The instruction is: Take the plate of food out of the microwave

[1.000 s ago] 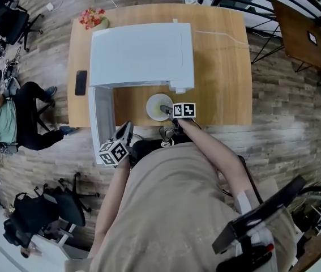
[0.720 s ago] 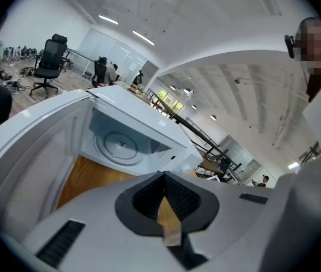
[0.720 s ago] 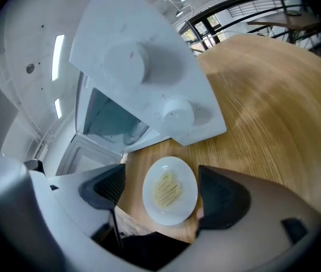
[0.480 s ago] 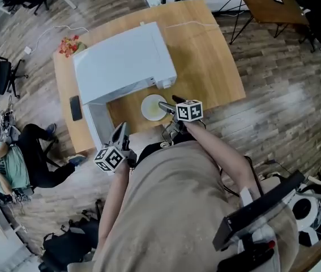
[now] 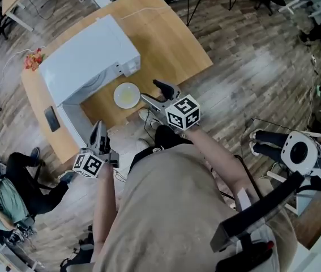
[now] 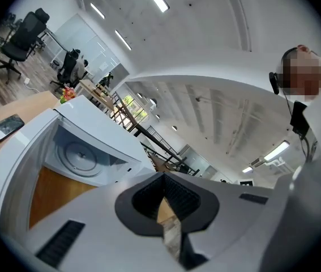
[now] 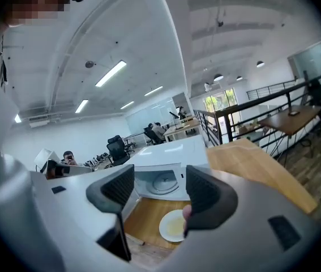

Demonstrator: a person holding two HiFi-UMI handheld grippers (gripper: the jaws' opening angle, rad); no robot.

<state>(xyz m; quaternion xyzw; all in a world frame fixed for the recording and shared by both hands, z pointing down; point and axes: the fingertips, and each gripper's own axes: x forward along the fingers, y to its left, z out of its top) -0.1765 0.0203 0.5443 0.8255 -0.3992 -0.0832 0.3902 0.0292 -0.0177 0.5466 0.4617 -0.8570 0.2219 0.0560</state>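
Looks done: plate of food point(image 5: 127, 95) sits on worktop point(image 5: 171, 44) centre-left of frame, just outside the emptied microwave point(image 5: 86, 58); left gripper point(image 5: 98, 130) closed tight, empty; right gripper point(image 5: 150, 90) lifted clear, jaws wide but just been closing, nothing between

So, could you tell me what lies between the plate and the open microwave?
Only bare table between plate and microwave, per the right gripper view.
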